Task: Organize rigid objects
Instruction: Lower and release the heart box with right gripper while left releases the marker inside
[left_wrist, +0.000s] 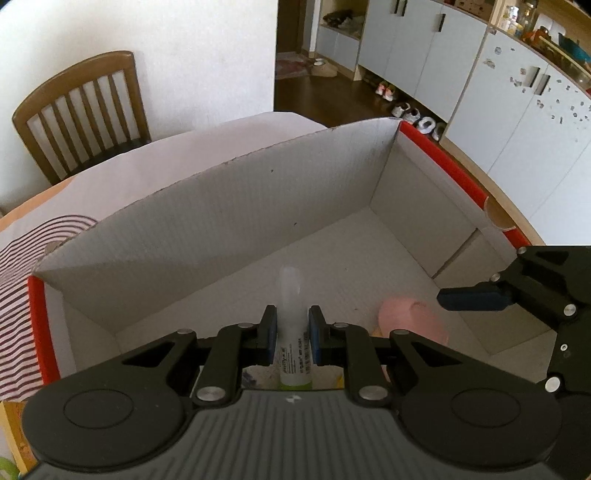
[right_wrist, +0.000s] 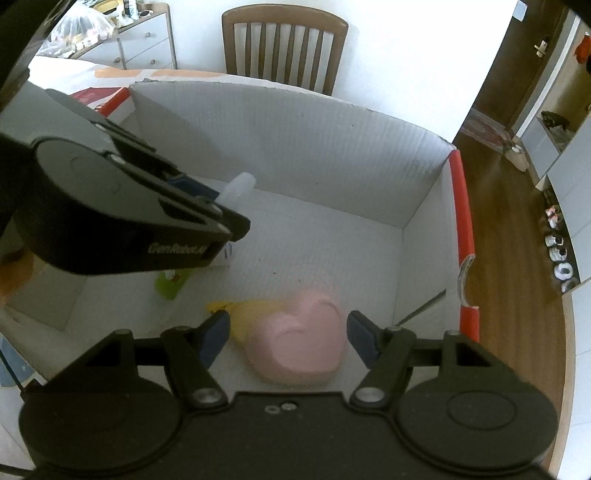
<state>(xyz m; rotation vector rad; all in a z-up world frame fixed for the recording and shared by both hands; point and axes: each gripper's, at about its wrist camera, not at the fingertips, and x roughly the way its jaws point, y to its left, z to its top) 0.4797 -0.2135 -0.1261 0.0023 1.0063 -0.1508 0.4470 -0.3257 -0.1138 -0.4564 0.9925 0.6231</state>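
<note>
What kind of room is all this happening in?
Most likely a home dining area that opens onto an entry hall. A wooden slat-back chair stands at a covered table, and pairs of shoes line the wood floor below tall white cabinets.

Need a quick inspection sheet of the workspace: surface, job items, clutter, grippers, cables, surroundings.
Surface: table under a pale cover.
Job's things: cardboard box open; pink heart-shaped piece and yellow item on its floor; glue tube held above it.
Clutter: striped cloth beside the box.
Grippers: left gripper shut on the tube; right gripper open, astride the pink piece.
Cables: nothing seen.
Surroundings: wooden chair, cabinets, shoes on the floor.
</note>
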